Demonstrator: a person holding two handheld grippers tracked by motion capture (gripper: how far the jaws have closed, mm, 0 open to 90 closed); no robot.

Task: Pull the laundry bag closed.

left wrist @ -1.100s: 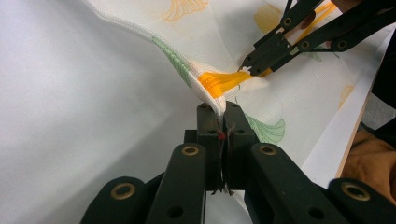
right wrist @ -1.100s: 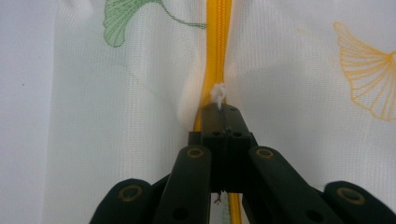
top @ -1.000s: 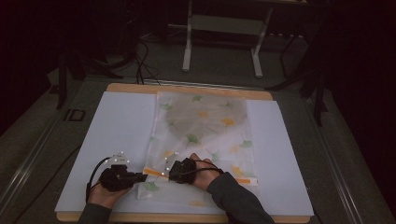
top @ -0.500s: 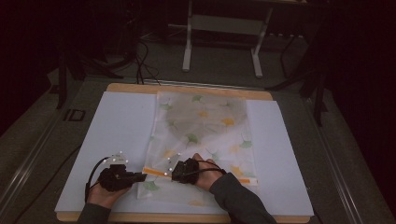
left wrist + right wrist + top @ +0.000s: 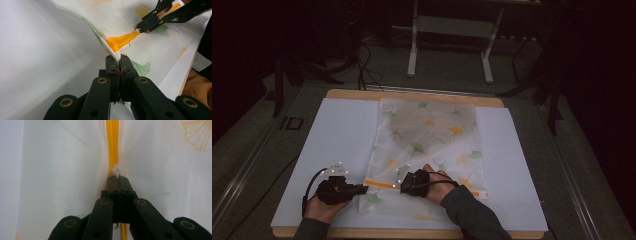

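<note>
Mesh zipper bag flat on the counter. Left gripper fingers pinch the bag's corner at the orange zipper end; right gripper fingers pinch the white pull tab. Risk: the small tab may slip from the fingers, or slack mesh may jam the slider.

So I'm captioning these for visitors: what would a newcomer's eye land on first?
The pale mesh bag printed with ginkgo leaves, lying mid-table on the white sheet. Near its front end runs an orange zipper: the left gripper pinches the bag's corner, and the right gripper is shut on the white zipper pull.
</note>
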